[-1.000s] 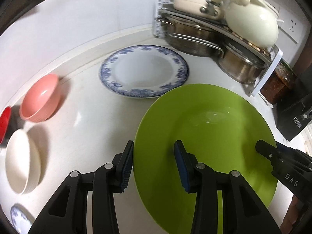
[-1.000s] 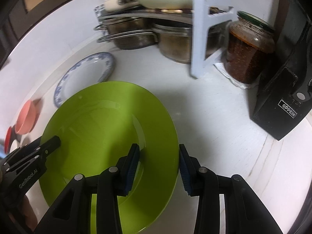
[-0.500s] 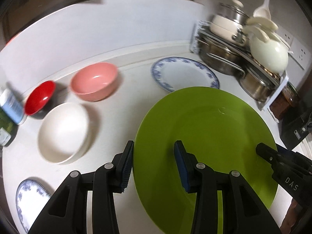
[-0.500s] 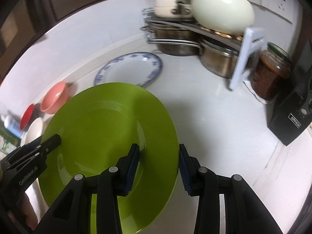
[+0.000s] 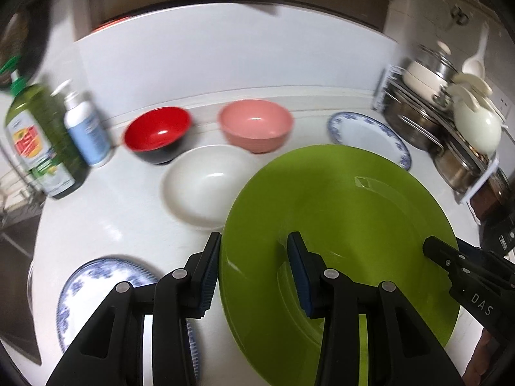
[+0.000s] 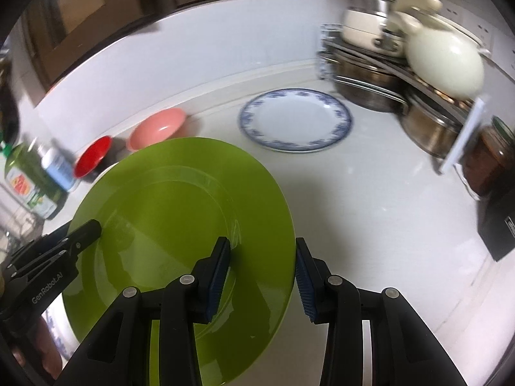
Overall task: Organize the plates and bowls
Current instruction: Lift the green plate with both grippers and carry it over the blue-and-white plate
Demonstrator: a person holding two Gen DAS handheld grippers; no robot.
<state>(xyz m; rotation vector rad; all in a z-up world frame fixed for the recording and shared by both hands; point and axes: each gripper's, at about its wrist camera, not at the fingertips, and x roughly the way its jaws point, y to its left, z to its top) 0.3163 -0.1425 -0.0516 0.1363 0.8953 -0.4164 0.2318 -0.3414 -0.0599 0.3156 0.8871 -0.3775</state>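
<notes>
A: What is seen from the left side of the counter (image 5: 128,212) across?

B: At nine o'clock in the left wrist view a green bottle (image 5: 38,141) and a pale spray bottle (image 5: 85,128) are stood together. Toward twelve o'clock a red bowl (image 5: 157,136), a pink bowl (image 5: 256,128) and a white bowl (image 5: 206,186) are grouped close. A small blue-patterned plate (image 5: 96,286) is lain at seven o'clock, a larger blue-rimmed plate (image 6: 294,119) near one o'clock, and a pot rack (image 5: 444,122) at two o'clock.

A: And the green plate (image 5: 338,241)?

B: It is carried above the counter, in the middle. Its left rim is straddled by the left gripper (image 5: 254,273), its right rim by the right gripper (image 6: 262,276). On both, the jaws are set apart wider than the rim looks; whether the pads are actually pressed on it cannot be told.

A: What could be spoiled?

B: A slip is judged likely if either hold is loose, since the glaze looks slick. The white bowl could also be struck by the near rim if the plate is lowered there.

A: Its orientation?

B: Face up, slightly tilted. Being round, no long axis is offered; the line between the two grips is run from nine to three o'clock.
</notes>
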